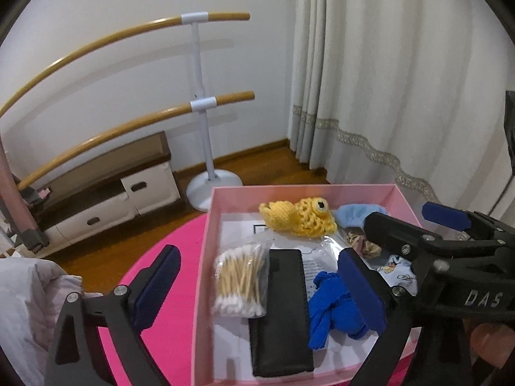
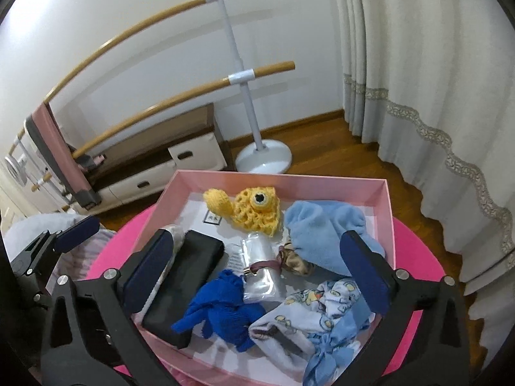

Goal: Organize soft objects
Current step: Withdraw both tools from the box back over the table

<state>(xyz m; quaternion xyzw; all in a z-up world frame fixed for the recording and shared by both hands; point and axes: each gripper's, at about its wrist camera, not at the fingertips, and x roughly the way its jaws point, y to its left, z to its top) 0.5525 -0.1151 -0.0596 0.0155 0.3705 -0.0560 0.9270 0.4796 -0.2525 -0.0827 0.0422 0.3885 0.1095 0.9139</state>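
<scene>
Swabs left view only | printed cloth clearer right | both tongs spread, empty

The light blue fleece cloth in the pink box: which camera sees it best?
The right wrist view. There the light blue fleece cloth lies almost wholly in sight against the pink box wall. In the left wrist view, only a small strip shows behind the right gripper.

cotton swabs blurred (in left view)
</scene>
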